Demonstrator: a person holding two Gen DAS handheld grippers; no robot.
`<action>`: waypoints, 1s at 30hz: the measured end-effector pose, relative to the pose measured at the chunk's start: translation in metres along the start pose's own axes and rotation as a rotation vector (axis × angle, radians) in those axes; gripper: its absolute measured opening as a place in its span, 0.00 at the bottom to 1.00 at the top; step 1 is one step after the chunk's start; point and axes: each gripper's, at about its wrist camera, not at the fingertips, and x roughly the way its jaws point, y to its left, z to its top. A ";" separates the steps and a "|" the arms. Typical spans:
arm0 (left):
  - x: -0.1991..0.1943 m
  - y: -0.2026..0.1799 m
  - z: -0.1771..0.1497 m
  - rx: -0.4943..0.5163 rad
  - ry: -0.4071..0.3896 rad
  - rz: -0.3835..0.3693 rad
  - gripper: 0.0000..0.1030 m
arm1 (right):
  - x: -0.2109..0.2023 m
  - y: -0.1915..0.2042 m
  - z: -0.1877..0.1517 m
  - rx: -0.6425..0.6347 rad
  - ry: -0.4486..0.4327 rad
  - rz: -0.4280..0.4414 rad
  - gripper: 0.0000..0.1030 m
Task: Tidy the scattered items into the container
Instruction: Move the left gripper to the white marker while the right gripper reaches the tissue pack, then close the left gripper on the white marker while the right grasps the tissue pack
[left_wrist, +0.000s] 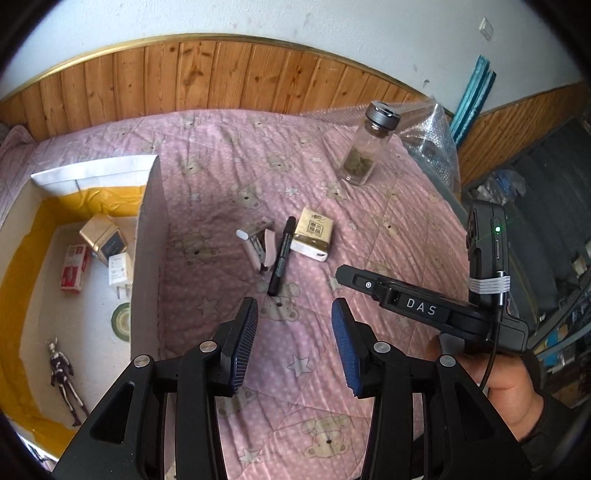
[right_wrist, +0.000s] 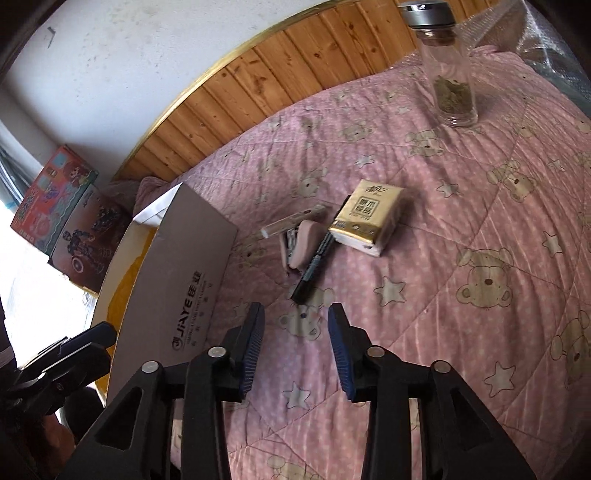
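Note:
A black marker pen (left_wrist: 281, 254) (right_wrist: 316, 260), a pink stapler (left_wrist: 260, 249) (right_wrist: 297, 247) and a gold tissue pack (left_wrist: 312, 238) (right_wrist: 365, 221) lie together on the pink bear-print quilt (left_wrist: 369, 221) (right_wrist: 461, 221). A glass bottle (left_wrist: 365, 147) (right_wrist: 448, 74) with dried leaves stands farther back. The open cardboard box (left_wrist: 147, 251) (right_wrist: 177, 288) sits to the left. My left gripper (left_wrist: 294, 314) is open and empty, just short of the pen. My right gripper (right_wrist: 295, 314) is open and empty near the pen's tip; it also shows in the left wrist view (left_wrist: 406, 299).
Inside the box lie a figurine (left_wrist: 64, 373), small cartons (left_wrist: 75, 267), a white plug (left_wrist: 120, 273) and a tape roll (left_wrist: 122, 321). Bubble wrap (left_wrist: 432, 147) lies at the quilt's far right. Wood panelling (left_wrist: 221, 74) backs the bed. Toy boxes (right_wrist: 62, 218) stand at left.

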 end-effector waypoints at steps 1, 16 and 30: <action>0.007 0.000 0.007 0.002 -0.001 0.004 0.43 | 0.002 -0.006 0.005 0.022 -0.001 -0.004 0.45; 0.140 0.018 0.074 0.053 0.099 0.136 0.43 | 0.089 -0.026 0.076 0.057 0.037 -0.192 0.65; 0.206 0.045 0.079 -0.059 0.208 0.062 0.44 | 0.081 -0.060 0.067 0.063 0.053 -0.253 0.53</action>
